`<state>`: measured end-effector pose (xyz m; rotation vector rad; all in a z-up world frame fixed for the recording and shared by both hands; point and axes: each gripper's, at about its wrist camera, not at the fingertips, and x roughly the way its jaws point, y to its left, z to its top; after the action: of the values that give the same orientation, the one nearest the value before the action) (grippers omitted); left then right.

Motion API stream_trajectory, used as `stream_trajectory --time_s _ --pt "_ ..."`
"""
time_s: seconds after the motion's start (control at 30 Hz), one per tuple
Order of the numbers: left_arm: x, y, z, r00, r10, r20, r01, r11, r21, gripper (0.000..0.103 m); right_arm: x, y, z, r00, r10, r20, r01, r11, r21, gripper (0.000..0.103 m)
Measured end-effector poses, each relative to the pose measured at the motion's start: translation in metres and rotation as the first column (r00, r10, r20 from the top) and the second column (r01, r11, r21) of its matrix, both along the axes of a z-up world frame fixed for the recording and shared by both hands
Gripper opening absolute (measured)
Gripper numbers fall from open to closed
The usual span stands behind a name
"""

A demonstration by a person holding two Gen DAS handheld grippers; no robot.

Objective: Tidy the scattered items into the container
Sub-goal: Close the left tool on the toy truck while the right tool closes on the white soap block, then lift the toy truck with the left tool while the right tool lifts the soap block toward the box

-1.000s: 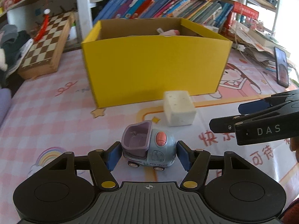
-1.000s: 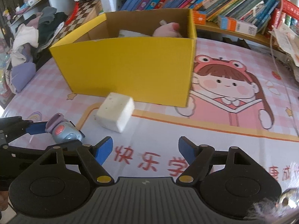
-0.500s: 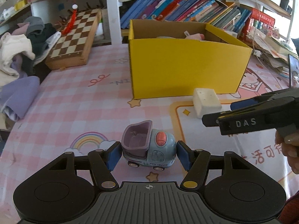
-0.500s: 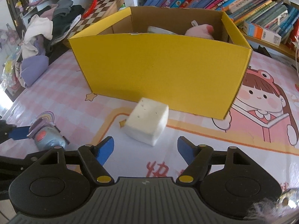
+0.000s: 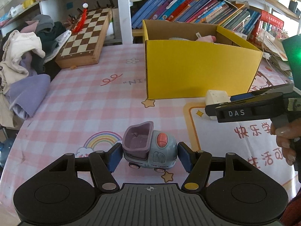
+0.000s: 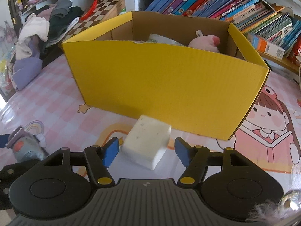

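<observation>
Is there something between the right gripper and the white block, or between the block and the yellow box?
Nothing visible. The white block already lies between the closing jaws of the right gripper, which do not press it yet. It sits just before the near wall of the yellow box; that wall must be cleared by lifting.

"DAS" on right tool (image 5: 244, 109), "FUN TRUCK" on truck (image 5: 150, 146)

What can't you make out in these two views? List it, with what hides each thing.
- Yellow box contents: both views; its front wall hides all but a pink soft toy and something pale beside it.
- White block: left wrist view; the right gripper, its jaws closing, covers its lower part.
- Toy truck: right wrist view; partly hidden by the left gripper.
- Book titles: too small.
</observation>
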<state>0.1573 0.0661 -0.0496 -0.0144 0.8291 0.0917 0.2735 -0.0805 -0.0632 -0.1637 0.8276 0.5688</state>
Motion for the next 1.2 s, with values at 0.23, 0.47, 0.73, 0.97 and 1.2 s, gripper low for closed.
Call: stream_trajectory --time_s 0.23,0.47,0.73,0.97,1.2 --pt "0.001 -0.001 -0.001 1.000 -0.014 0.001 0.014 1.000 -0.002 0.064 0.001 0.000 0.000 1.000 0.005 -0.003 -0.005 1.000 0.001 0.051" --pt "0.000 -0.004 0.000 0.999 -0.029 0.015 0.029 1.000 -0.006 0.064 0.001 -0.001 0.000 1.000 0.009 -0.005 -0.009 1.000 0.002 0.043" --pt "-0.004 -0.010 0.006 0.997 -0.066 0.043 0.067 0.998 -0.020 0.064 -0.020 -0.012 0.012 1.000 0.011 -0.005 -0.011 1.000 0.017 0.043" --pt "-0.010 -0.016 0.010 0.992 -0.105 0.072 0.108 0.993 -0.037 0.064 -0.041 -0.022 0.021 1.000 -0.004 0.009 0.003 1.000 0.014 0.043" --pt "-0.018 -0.022 0.013 0.986 -0.139 0.094 0.145 0.988 -0.052 0.064 -0.060 -0.034 0.025 0.999 -0.039 0.014 0.039 0.999 0.001 0.043"
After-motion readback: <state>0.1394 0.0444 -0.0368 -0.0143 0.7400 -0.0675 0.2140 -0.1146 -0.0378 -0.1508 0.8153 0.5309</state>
